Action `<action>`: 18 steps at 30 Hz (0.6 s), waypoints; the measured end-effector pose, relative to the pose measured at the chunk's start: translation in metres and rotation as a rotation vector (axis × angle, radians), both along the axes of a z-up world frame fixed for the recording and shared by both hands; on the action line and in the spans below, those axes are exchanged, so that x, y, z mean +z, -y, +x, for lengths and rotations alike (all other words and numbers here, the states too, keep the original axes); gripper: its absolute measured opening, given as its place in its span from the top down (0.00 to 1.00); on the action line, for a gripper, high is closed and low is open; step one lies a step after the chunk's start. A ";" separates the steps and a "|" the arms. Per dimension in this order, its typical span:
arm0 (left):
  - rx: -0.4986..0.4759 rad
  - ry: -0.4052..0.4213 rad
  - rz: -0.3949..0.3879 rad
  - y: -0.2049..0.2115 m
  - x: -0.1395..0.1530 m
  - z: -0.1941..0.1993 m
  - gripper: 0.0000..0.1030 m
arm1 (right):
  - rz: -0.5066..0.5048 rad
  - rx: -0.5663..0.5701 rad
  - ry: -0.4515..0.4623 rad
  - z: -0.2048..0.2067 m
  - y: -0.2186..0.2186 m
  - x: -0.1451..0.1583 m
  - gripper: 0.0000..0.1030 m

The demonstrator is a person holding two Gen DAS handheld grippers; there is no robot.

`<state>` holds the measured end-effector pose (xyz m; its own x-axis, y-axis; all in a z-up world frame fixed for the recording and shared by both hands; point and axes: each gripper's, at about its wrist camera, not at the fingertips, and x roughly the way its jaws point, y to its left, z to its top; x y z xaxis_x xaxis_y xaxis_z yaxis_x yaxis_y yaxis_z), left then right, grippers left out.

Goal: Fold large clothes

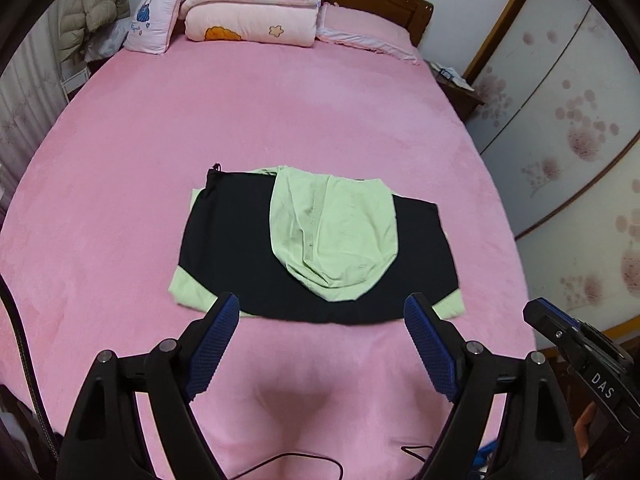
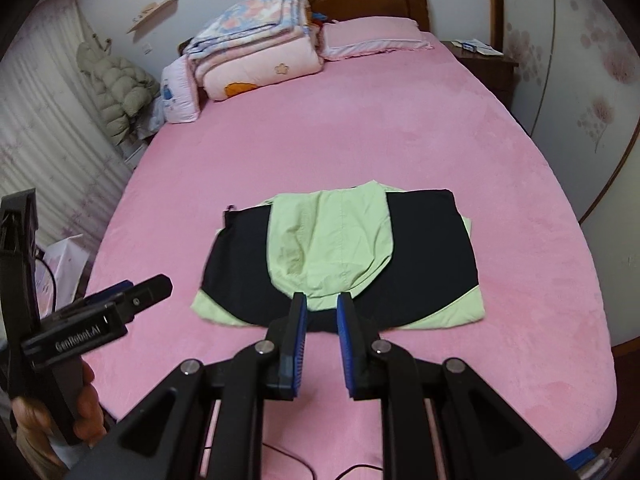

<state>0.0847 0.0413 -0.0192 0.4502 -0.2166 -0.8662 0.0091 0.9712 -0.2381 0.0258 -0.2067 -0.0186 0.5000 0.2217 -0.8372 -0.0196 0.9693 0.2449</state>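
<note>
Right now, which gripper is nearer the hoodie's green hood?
Judging loosely, right. The right gripper points at the hood tip, slightly open. The left gripper sits wide open before the hoodie hem, slightly back.

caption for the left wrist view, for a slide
Open left gripper above a folded black-and-green hooded jacket on a pink bed.

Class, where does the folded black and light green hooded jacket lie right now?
In both wrist views the folded black and light green hooded jacket lies on the pink bed sheet, just beyond both grippers.
</note>
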 end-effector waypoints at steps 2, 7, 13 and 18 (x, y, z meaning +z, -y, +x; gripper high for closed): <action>0.003 -0.006 0.022 -0.008 0.013 -0.011 0.18 | 0.012 0.021 -0.001 -0.009 -0.003 0.012 0.85; 0.034 -0.067 0.036 -0.027 0.017 -0.028 0.15 | 0.056 0.081 -0.033 -0.025 -0.011 0.030 0.83; 0.144 -0.123 0.051 -0.043 -0.044 -0.025 0.14 | 0.033 0.094 -0.056 -0.004 -0.022 -0.008 0.75; 0.212 -0.149 -0.004 -0.055 -0.130 -0.018 0.14 | 0.006 0.096 -0.019 0.020 -0.032 -0.067 0.75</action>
<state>0.0671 0.0966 -0.1492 0.3533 -0.1347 -0.9258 -0.2297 0.9468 -0.2254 0.0458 -0.1742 -0.0856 0.4598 0.2730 -0.8450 -0.1079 0.9617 0.2519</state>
